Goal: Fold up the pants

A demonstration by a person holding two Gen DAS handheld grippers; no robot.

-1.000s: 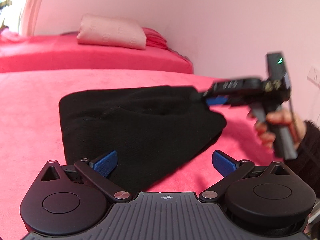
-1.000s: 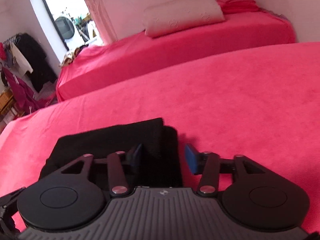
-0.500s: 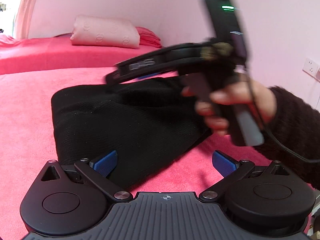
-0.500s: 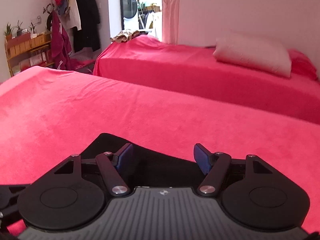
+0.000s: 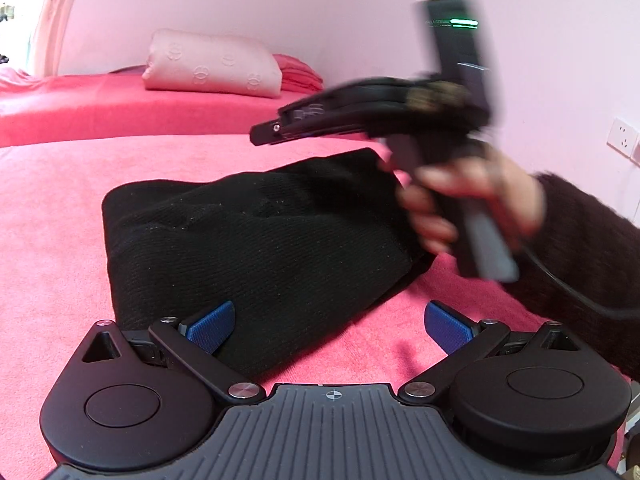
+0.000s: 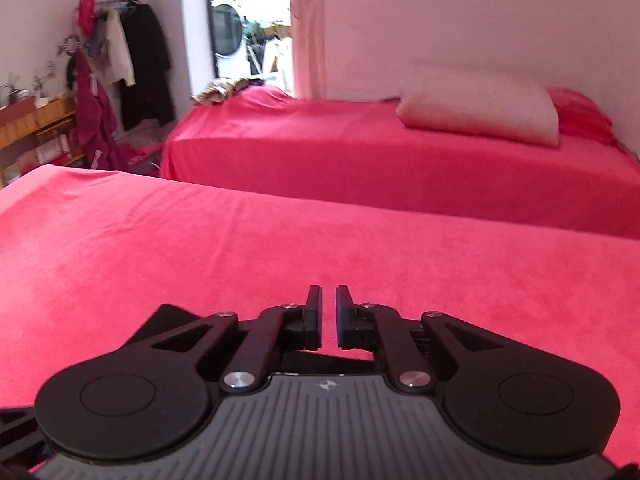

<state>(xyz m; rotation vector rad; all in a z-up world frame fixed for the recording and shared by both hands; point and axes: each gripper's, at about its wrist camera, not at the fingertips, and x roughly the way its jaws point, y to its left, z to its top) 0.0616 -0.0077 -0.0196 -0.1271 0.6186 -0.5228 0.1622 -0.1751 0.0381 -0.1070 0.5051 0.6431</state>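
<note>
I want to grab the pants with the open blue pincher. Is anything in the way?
Nothing visible blocks it. The left gripper is open right at the near edge of the black pants, with only red bedspread around them. The right gripper is held up above the pants' far side, not between them.
</note>
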